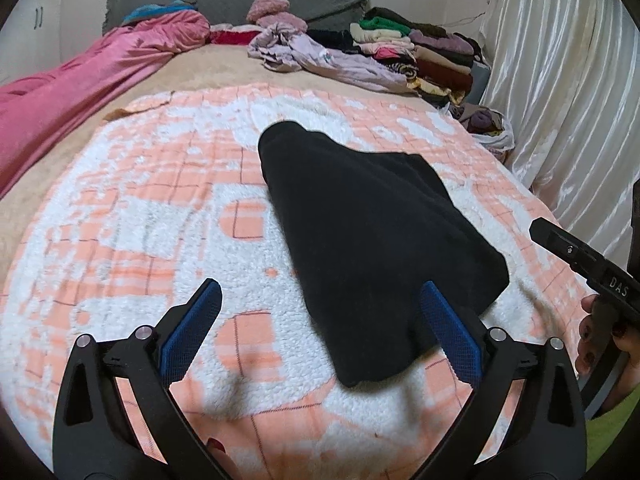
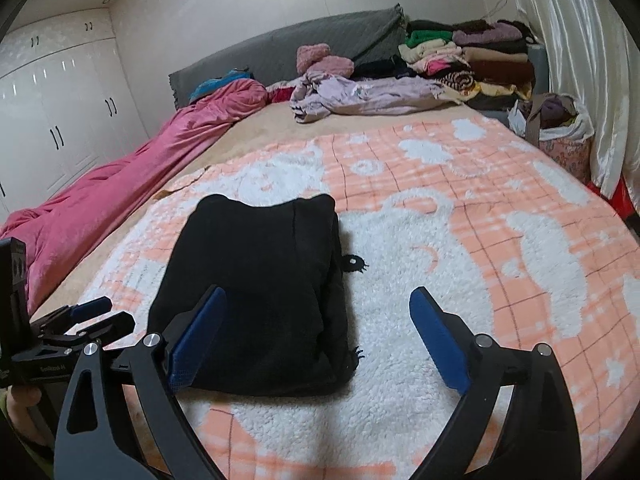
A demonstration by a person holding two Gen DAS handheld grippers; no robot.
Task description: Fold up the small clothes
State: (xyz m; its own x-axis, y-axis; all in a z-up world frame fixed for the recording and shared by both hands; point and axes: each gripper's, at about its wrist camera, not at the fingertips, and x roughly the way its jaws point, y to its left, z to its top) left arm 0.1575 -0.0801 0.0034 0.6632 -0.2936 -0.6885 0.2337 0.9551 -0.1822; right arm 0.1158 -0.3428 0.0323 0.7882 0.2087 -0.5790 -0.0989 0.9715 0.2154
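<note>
While black garment [image 1: 372,232] lies folded, both grippers' jaws wide, empty; right gripper [image 1: 576,256] marked "DAS"

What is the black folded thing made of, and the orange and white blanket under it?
The black folded garment looks like soft matte fleece or knit: it shows no shine and has thick rounded folds. The orange and white checked blanket looks like fluffy plush, probably synthetic: its white patches show a curly, nubbly pile.

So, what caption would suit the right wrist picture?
Open right gripper hovering over a folded black garment on a peach blanket.
</note>
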